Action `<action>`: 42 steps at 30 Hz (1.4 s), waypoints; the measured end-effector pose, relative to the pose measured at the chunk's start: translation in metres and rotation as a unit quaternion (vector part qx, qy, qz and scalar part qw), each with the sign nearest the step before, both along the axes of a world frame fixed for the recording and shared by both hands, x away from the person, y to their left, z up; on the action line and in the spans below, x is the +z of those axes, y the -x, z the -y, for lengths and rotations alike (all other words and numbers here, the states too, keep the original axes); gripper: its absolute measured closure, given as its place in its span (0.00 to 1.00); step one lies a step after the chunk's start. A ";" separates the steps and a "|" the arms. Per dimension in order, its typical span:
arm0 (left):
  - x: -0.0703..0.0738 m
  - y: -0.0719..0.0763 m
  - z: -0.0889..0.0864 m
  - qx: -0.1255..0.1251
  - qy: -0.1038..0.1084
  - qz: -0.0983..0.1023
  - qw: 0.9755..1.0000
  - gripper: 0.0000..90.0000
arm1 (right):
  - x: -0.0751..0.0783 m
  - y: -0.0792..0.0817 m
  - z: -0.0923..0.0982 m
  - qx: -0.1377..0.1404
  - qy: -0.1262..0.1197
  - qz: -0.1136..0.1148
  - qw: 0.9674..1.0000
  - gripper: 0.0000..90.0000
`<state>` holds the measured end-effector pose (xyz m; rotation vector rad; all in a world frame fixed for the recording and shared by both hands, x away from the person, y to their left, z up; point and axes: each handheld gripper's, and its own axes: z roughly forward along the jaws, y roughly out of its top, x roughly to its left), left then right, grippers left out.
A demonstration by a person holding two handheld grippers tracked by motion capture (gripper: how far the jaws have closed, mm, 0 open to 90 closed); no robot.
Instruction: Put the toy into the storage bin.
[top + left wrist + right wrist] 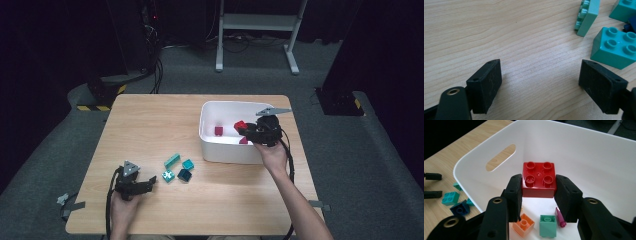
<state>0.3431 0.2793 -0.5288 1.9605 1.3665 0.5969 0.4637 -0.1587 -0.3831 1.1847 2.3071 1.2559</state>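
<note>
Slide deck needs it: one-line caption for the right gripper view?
Right gripper holds a red block over the white bin, above orange and green blocks inside.

Even overhead light falls on the wooden table (150, 125), while the room around it sinks into near-black. The high view is soft and low in detail – small things read as coloured blobs. Both gripper views are sharper: wood grain is crisp, though the nearest black jaws blur slightly. The white bin (599, 165) glows bright without harsh glare – faint sheen marks the red block (539, 180). Shadows stay soft and short.
</note>
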 end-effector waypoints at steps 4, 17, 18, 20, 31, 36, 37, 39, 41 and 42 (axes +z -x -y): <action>0.000 0.000 0.000 0.000 0.000 0.000 1.000 0.21 | -0.002 0.001 0.001 -0.009 0.000 0.004 1.000 0.55; 0.000 0.000 0.000 0.000 0.000 0.000 1.000 0.21 | 0.003 0.029 -0.010 0.031 -0.017 0.040 0.999 0.50; 0.000 0.000 0.000 0.000 0.000 0.000 1.000 0.21 | 0.004 0.031 -0.012 0.036 -0.017 0.042 0.998 0.50; 0.000 0.000 0.000 0.000 -0.001 0.000 1.000 0.21 | 0.005 0.037 -0.017 0.046 -0.020 0.048 0.998 0.51; 0.000 0.000 0.000 0.000 0.000 0.000 1.000 0.21 | 0.004 0.056 -0.041 0.097 -0.031 0.063 0.993 0.50; 0.000 0.000 0.000 0.000 -0.001 0.000 1.000 0.21 | 0.002 0.064 -0.052 0.120 -0.032 0.066 0.990 0.50; 0.000 0.000 0.000 0.000 0.000 0.000 1.000 0.21 | 0.001 0.065 -0.054 0.124 -0.033 0.068 0.989 0.50; 0.000 0.000 0.000 0.000 -0.001 0.000 1.000 0.21 | -0.001 0.068 -0.058 0.131 -0.031 0.068 0.988 0.50; 0.000 0.000 0.000 0.000 -0.001 0.000 1.000 0.21 | -0.003 0.071 -0.063 0.139 -0.032 0.067 0.988 0.49; 0.000 0.000 0.000 0.000 -0.001 0.000 1.000 0.21 | -0.005 0.071 -0.065 0.142 -0.033 0.066 0.987 0.49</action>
